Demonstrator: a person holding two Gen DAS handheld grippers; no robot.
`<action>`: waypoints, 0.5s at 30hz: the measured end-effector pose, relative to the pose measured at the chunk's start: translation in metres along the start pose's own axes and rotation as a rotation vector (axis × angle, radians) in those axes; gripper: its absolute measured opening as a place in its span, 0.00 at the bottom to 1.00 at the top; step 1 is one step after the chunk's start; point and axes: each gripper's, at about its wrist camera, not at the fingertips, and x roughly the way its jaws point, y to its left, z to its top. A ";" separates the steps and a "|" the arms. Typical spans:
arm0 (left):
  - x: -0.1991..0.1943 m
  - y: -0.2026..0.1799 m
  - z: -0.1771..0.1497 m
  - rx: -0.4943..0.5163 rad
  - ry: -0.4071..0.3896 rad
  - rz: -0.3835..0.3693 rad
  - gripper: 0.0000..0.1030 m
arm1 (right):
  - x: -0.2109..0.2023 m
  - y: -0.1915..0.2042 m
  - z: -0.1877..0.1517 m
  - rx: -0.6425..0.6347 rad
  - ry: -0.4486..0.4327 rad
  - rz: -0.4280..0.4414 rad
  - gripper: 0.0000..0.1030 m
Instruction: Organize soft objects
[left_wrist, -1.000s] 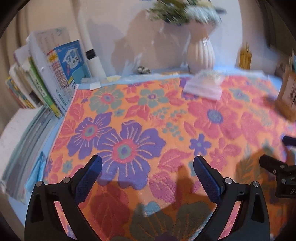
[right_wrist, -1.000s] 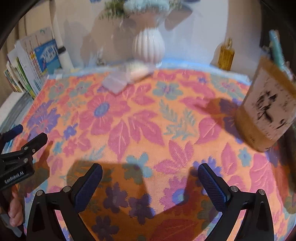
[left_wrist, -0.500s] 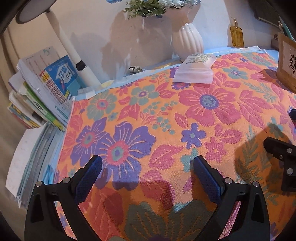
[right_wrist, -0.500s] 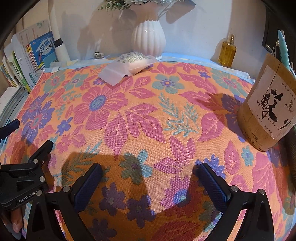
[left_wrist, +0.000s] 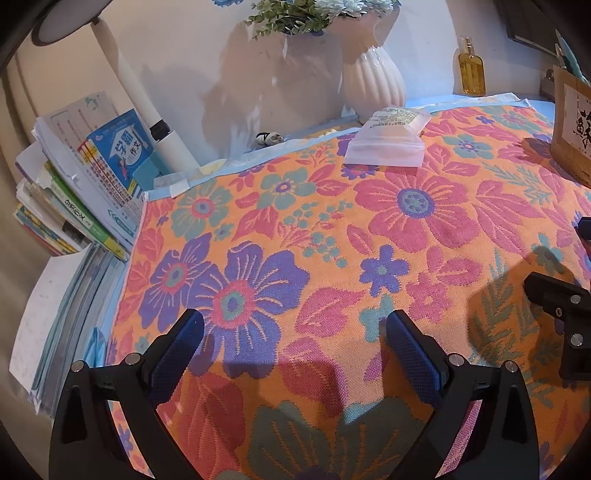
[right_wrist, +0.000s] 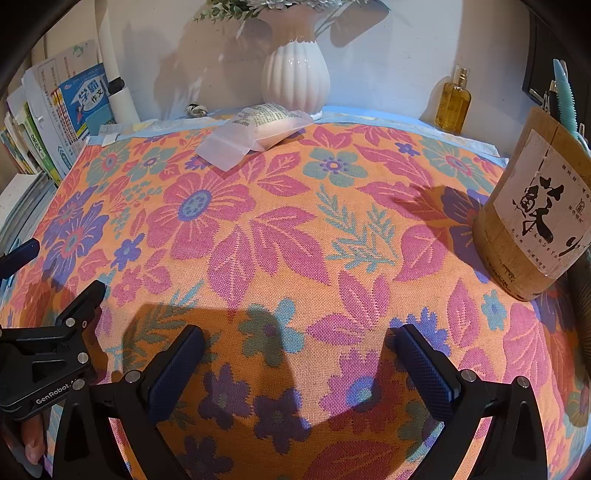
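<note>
- A stack of books (left_wrist: 85, 192) leans at the far left edge of the table, with more papers piled flat below it; the top cover is blue and white.
- A white lamp post (left_wrist: 147, 118) rises behind the books, against the wall.
- A flowered cloth (left_wrist: 332, 236) in orange, pink and purple lies spread flat over the table and fills most of both views.
- The left tool (left_wrist: 295, 332) hovers low over the near left part of the cloth, above a big purple flower, its two blue-padded fingers (left_wrist: 177, 347) spread wide apart with nothing between them.
- A soft plastic packet (left_wrist: 388, 136), white and half see-through with printed text on top, lies on the far edge of the cloth, just in front of the vase and well apart from both tools.
- A white ribbed vase (right_wrist: 295, 77) with green sprigs stands at the back against the wall, just behind the packet.
- The right tool (right_wrist: 299, 350) hangs over the near middle of the cloth, its fingers also wide apart and holding nothing; it casts a shadow on the fabric beneath.
- A small bottle of amber liquid (right_wrist: 452, 103) stands at the back, right of the vase.
- A wooden pen holder (right_wrist: 535, 229) with a paper label bearing dark brush writing sits on the right side of the cloth, with pens sticking out of the top.
</note>
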 end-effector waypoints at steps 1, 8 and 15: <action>0.000 0.000 0.000 0.000 0.000 0.000 0.97 | 0.000 0.000 0.000 0.000 0.000 0.000 1.00; 0.000 0.000 0.000 -0.006 0.003 -0.003 0.97 | 0.000 0.000 0.000 0.000 0.000 0.000 1.00; 0.000 0.004 0.000 -0.029 0.007 -0.008 0.97 | 0.000 0.000 0.000 0.001 0.004 -0.001 1.00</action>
